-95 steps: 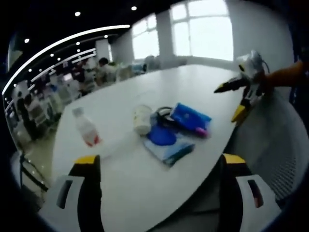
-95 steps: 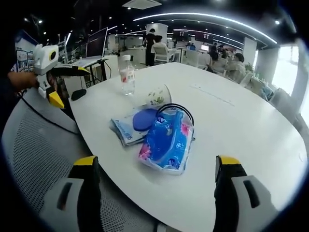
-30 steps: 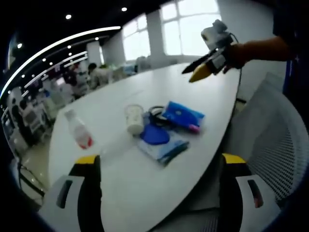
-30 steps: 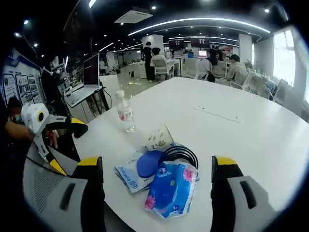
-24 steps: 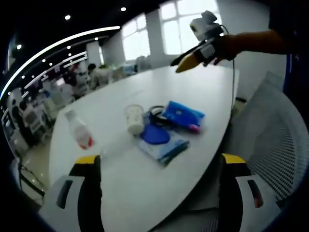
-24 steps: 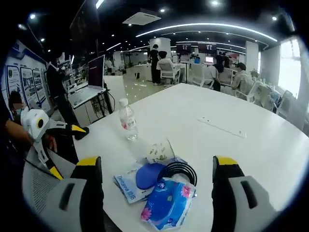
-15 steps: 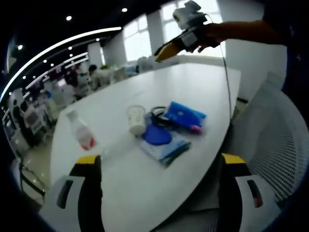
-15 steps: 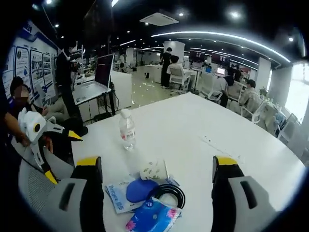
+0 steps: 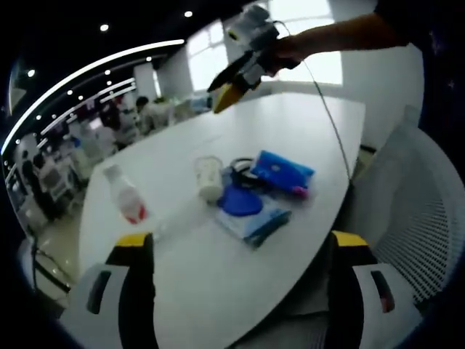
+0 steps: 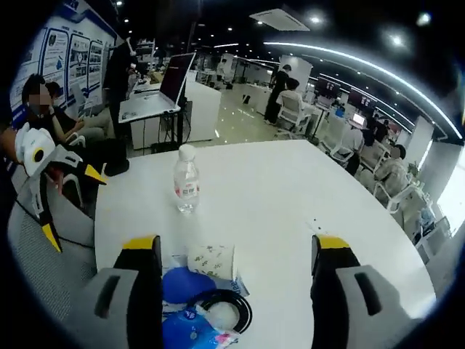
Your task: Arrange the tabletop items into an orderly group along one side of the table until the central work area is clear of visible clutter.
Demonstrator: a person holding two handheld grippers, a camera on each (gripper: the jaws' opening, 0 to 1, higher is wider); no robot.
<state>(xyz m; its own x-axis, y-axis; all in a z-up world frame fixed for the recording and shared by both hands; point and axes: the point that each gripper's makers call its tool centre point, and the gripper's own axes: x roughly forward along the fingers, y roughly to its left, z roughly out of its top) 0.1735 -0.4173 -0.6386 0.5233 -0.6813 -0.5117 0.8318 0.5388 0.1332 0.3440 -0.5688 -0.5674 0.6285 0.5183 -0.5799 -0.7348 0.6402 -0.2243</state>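
The left claw (image 9: 234, 291) was spread wide and empty, hovering over the near edge of the large white oval surface (image 9: 305, 123), and it also showed at the left of the right gripper view. The right claw (image 10: 232, 291) was likewise spread apart with nothing between its jaws, held high over the surface; in the left gripper view it hung in the air at the top, gripped by the person's hand (image 9: 280, 51).

The clutter lay in one cluster near the surface's edge. A clear plastic water bottle with a red label (image 10: 186, 179) stood upright, apart from the rest. A white paper cup with a small printed pattern (image 10: 213, 261) lay on its side, touching a round dark-blue lid-like disc (image 9: 242, 200). That disc rested on a flat light-blue packet (image 9: 254, 217). Just beside them lay a coiled black cable (image 10: 221, 313) and a bright-blue soft pack with pink flowers (image 9: 282, 171). A white mesh chair (image 9: 407, 218) stood by the surface's edge.
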